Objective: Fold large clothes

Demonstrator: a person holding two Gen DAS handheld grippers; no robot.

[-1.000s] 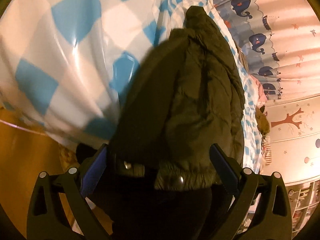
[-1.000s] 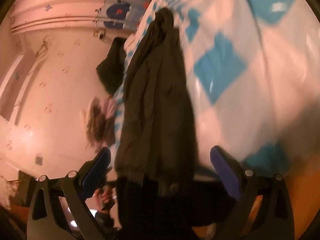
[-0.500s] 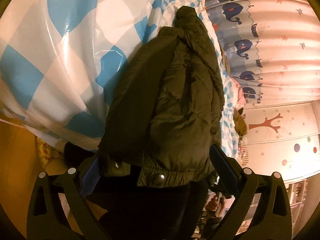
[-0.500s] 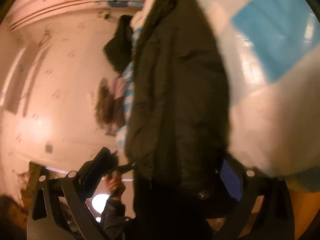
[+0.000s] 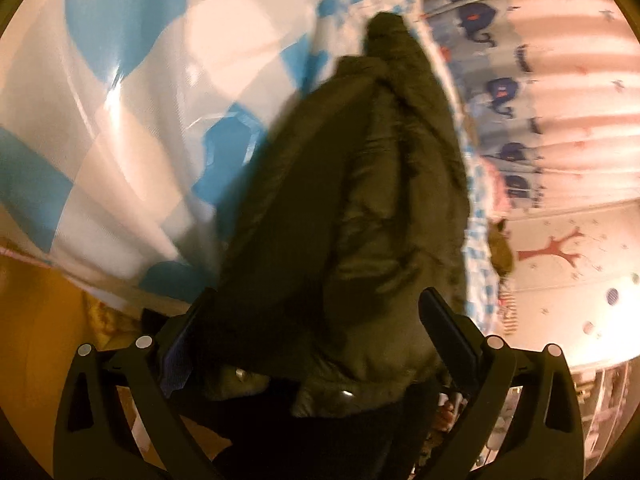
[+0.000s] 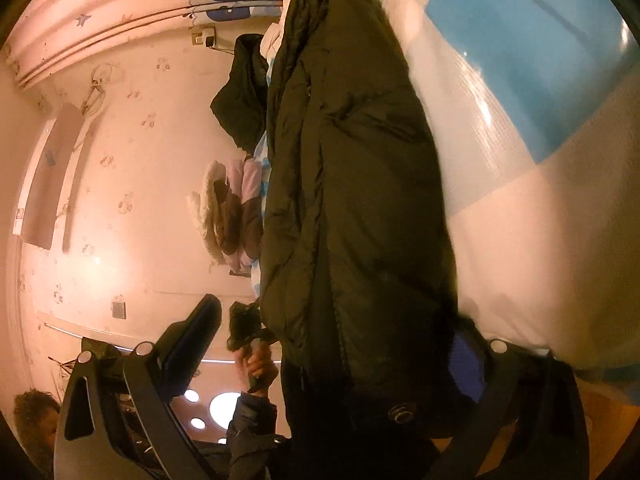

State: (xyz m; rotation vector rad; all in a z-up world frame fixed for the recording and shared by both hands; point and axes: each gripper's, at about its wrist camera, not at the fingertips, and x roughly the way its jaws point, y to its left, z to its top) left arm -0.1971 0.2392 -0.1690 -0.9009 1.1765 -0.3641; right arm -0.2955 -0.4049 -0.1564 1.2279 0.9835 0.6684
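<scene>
Dark puffy jacket [image 5: 360,220] lay lengthwise on the blue-checked sheet [image 5: 120,120].

Its snap-buttoned hem sat between the spread jaws of my left gripper [image 5: 320,344] and right gripper [image 6: 340,344], creased, bunched.

Jacket [image 5: 360,220] ahead of left gripper [image 5: 312,332], hem between fingers, lying on sheet [image 5: 120,120]; curtain [image 5: 560,100] right. Right gripper [image 6: 332,344]: jacket ahead, sheet right.

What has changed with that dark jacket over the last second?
In the right wrist view the jacket has come much closer and now fills the space between the right gripper's jaws. In the left view it barely shifts. Both pairs of jaws stay wide apart around its hem, and it still lies on the checked sheet. No clear grasp or release.
</scene>
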